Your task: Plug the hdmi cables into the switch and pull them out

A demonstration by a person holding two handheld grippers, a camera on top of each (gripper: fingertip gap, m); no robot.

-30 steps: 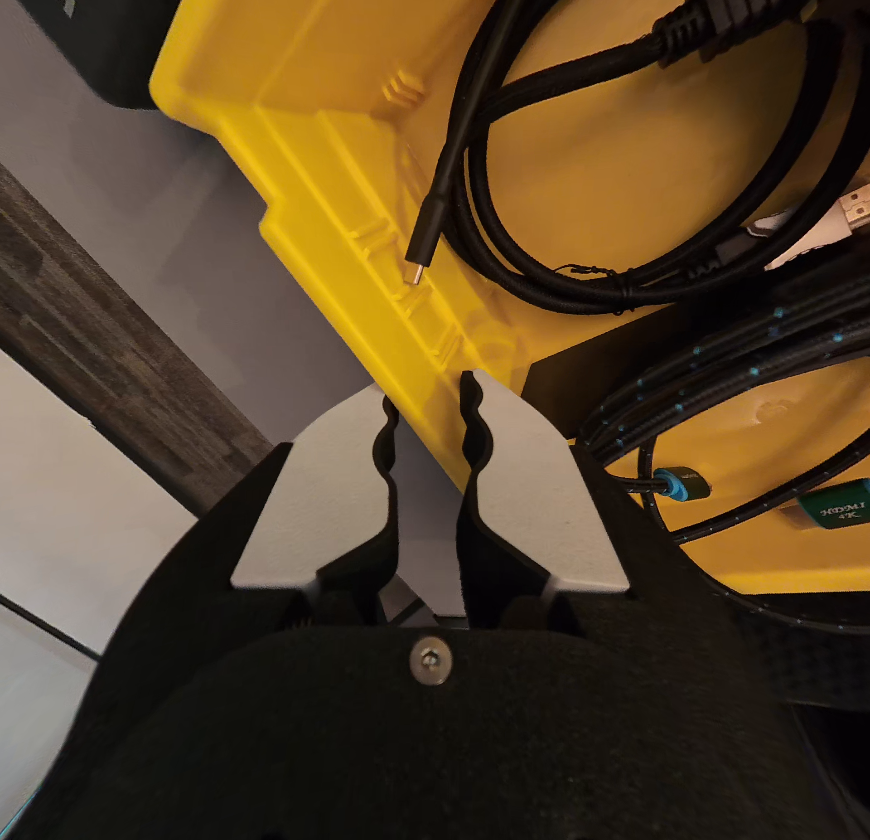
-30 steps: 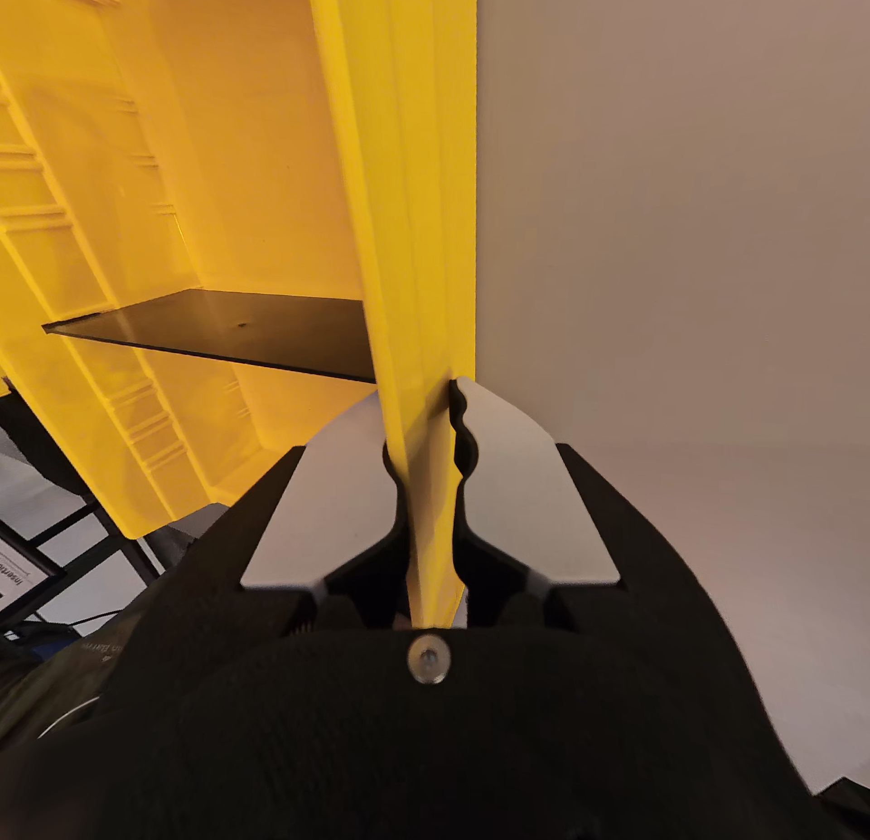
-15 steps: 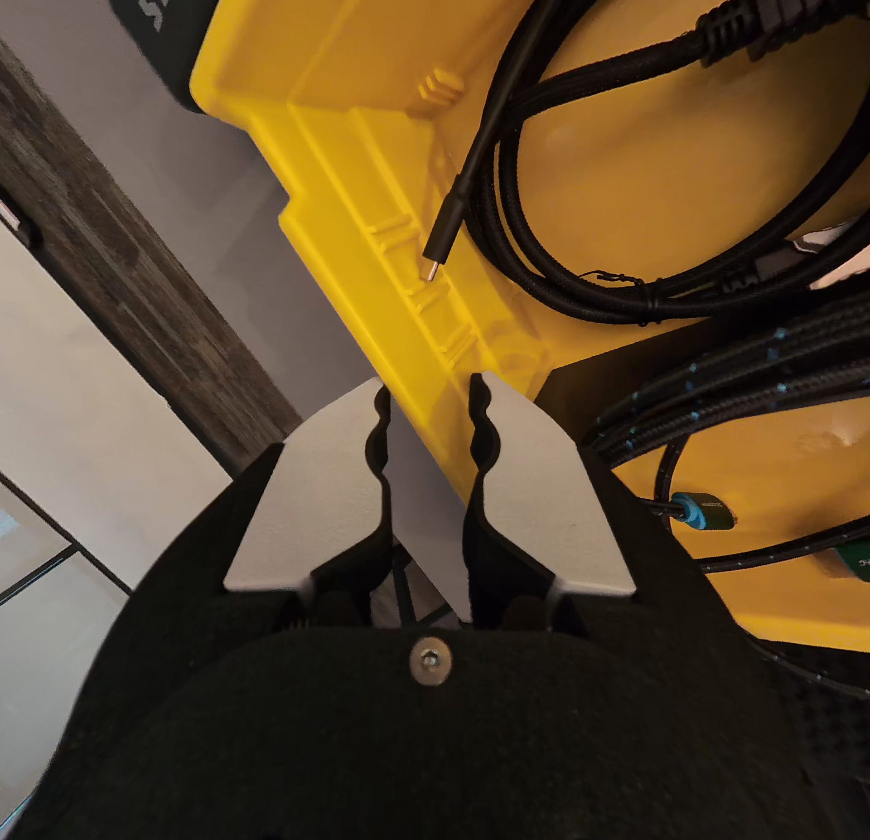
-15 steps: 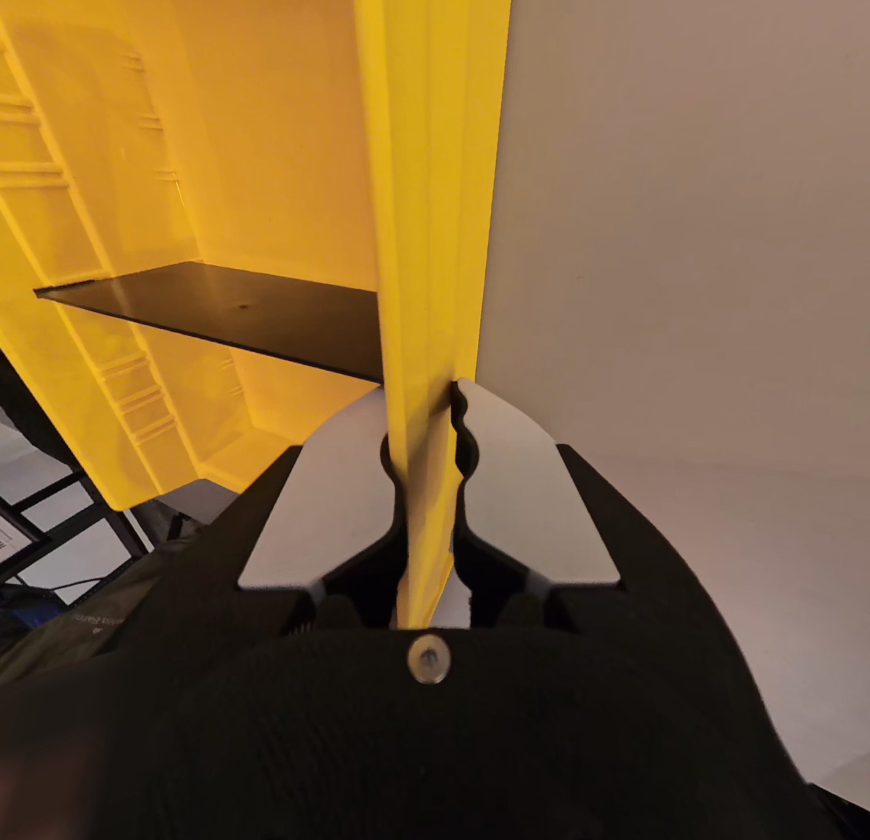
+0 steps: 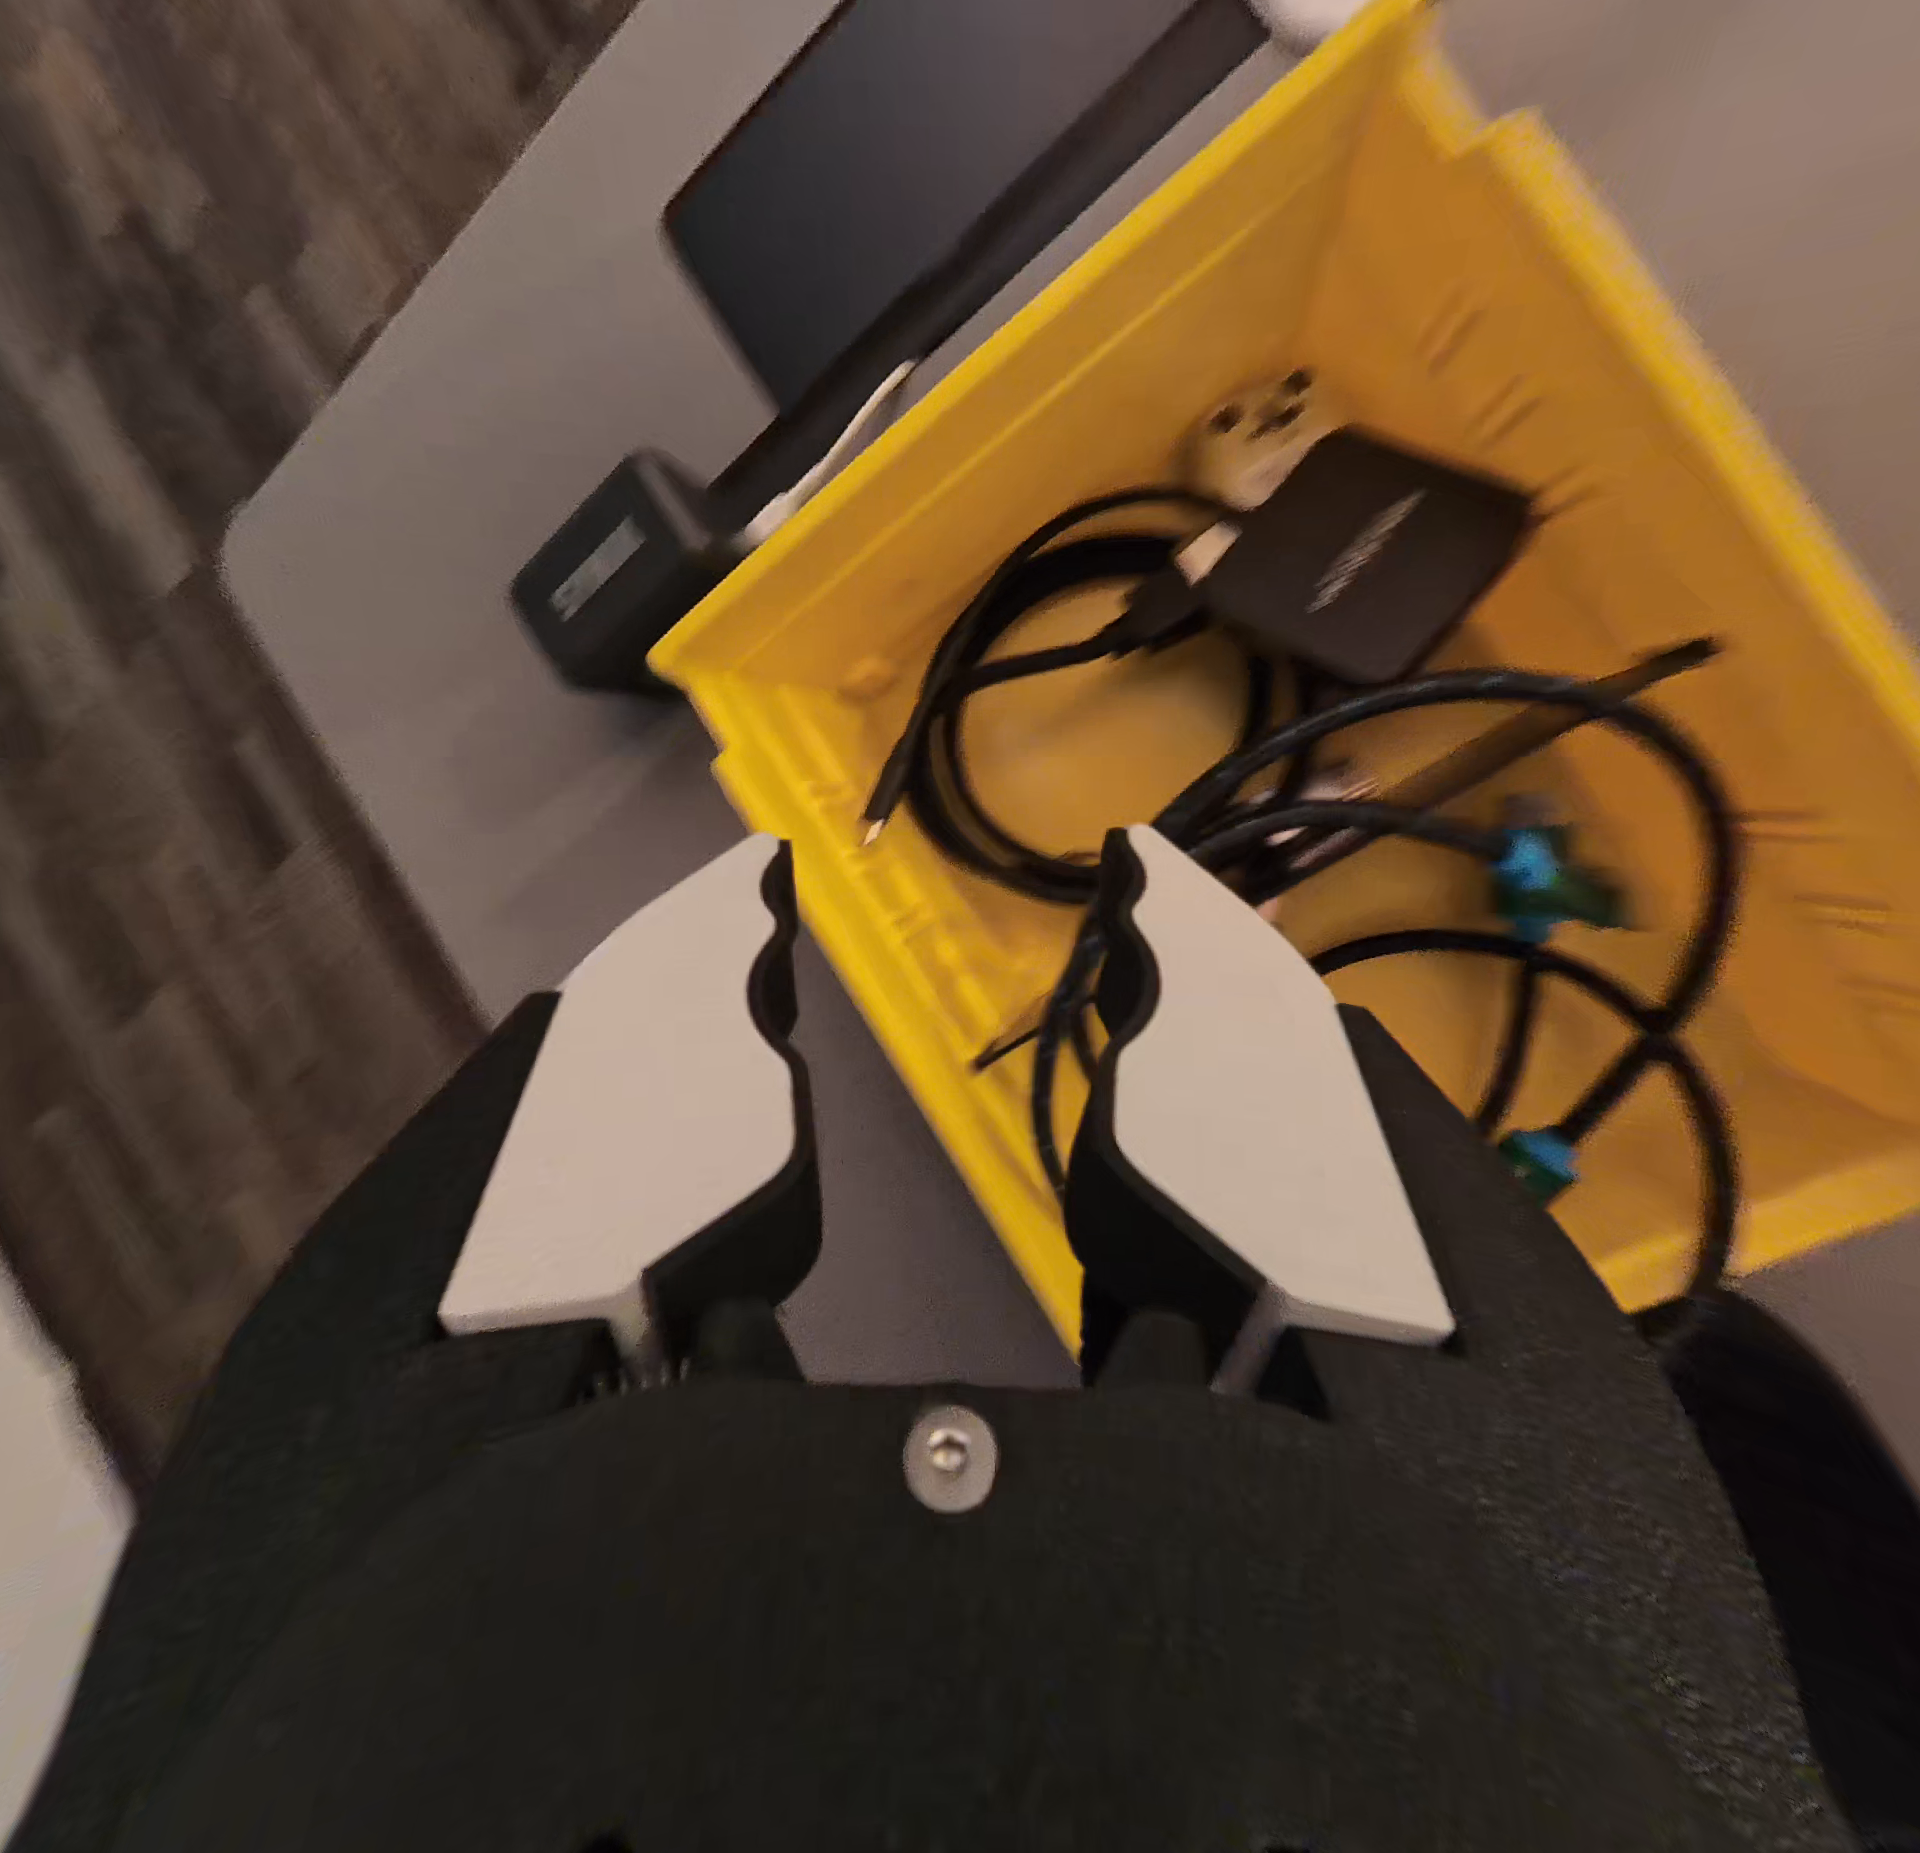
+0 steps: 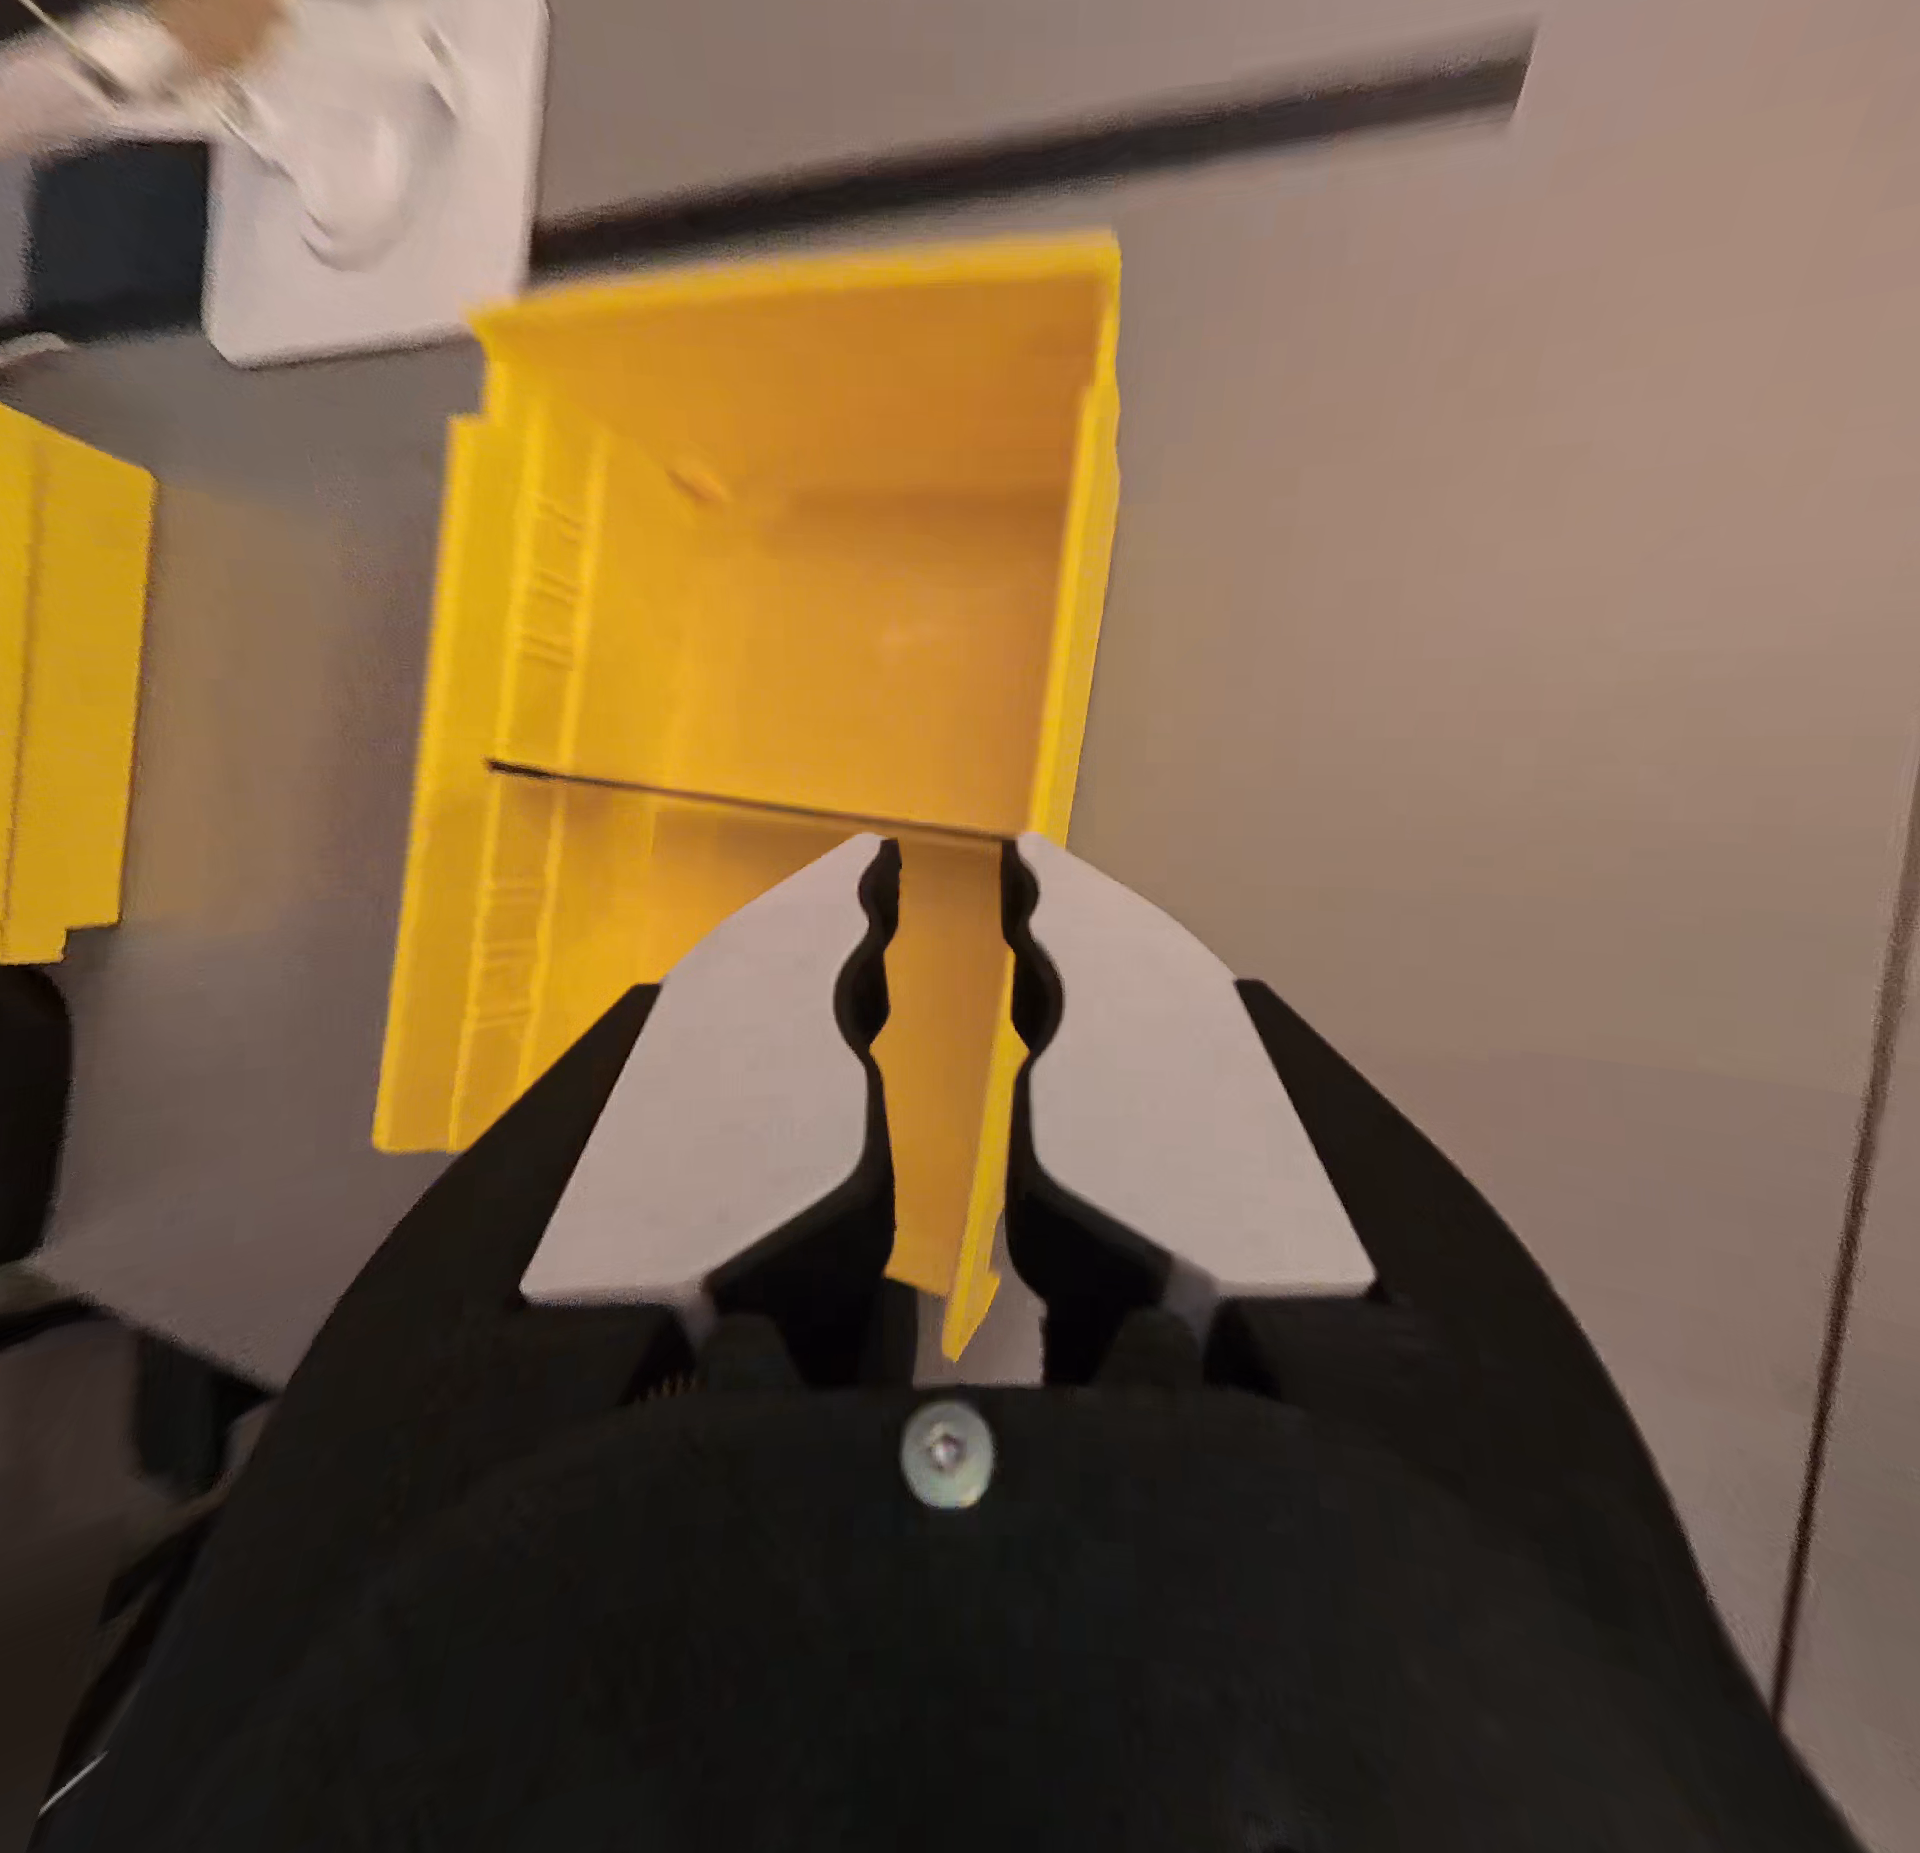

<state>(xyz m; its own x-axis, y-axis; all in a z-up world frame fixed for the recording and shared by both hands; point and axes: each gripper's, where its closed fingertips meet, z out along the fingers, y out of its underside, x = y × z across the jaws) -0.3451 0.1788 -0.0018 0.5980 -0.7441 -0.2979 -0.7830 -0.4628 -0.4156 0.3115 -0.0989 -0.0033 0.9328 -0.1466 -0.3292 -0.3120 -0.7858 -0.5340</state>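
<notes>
Yellow bin (image 5: pixel 1226 369): holds black switch (image 5: pixel 1361 567), coiled HDMI cables (image 5: pixel 1455 764). Left gripper (image 5: pixel 945 847) fingers parted, straddling bin wall, gripping nothing. Right gripper (image 6: pixel 945 847) fingers slightly parted over empty yellow bin (image 6: pixel 790 577) wall.

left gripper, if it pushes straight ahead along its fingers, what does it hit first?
Probably the yellow bin: its near side wall already sits between the open left gripper fingers. Further on lie the coiled black cables. Blur makes depth uncertain.

Smooth grey tabletop (image 5: pixel 436 432) with rounded corner; dark wood-grain plank floor (image 5: pixel 135 598) lies beside the tabletop, left. Lighting warm, dim.
</notes>
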